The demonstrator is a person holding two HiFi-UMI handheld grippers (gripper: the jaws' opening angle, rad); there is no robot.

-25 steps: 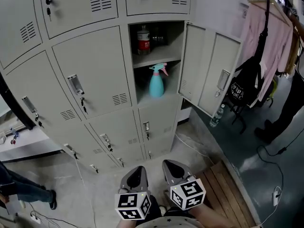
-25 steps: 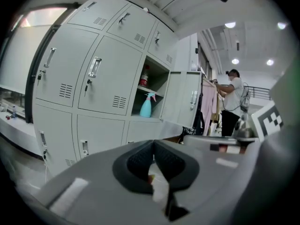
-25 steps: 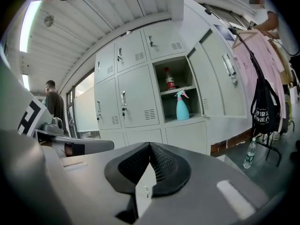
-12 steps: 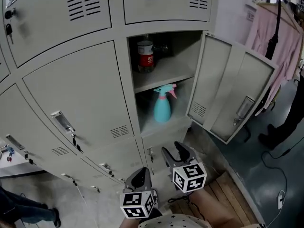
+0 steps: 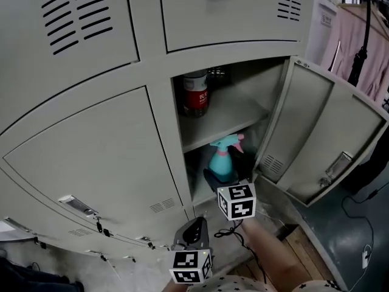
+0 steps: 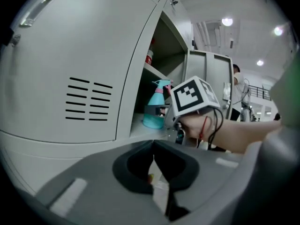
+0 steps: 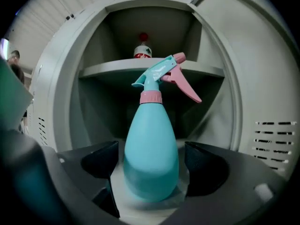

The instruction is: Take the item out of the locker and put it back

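Left hand-held gripper [image 6: 153, 165]: jaws pressed together, nothing between them, low beside the closed doors.
Right hand-held gripper [image 7: 152, 168]: jaws spread wide, just been opening, either side of the bottle without pressing it.
Teal plastic spray bottle with pink trigger [image 7: 151, 144]: upright in the lower compartment of the open grey metal locker [image 5: 176, 145].
Inner shelf [image 5: 234, 119]: above the bottle, carrying a red-labelled container [image 5: 196, 95].
Locker door [image 5: 322, 145]: swung open at right.
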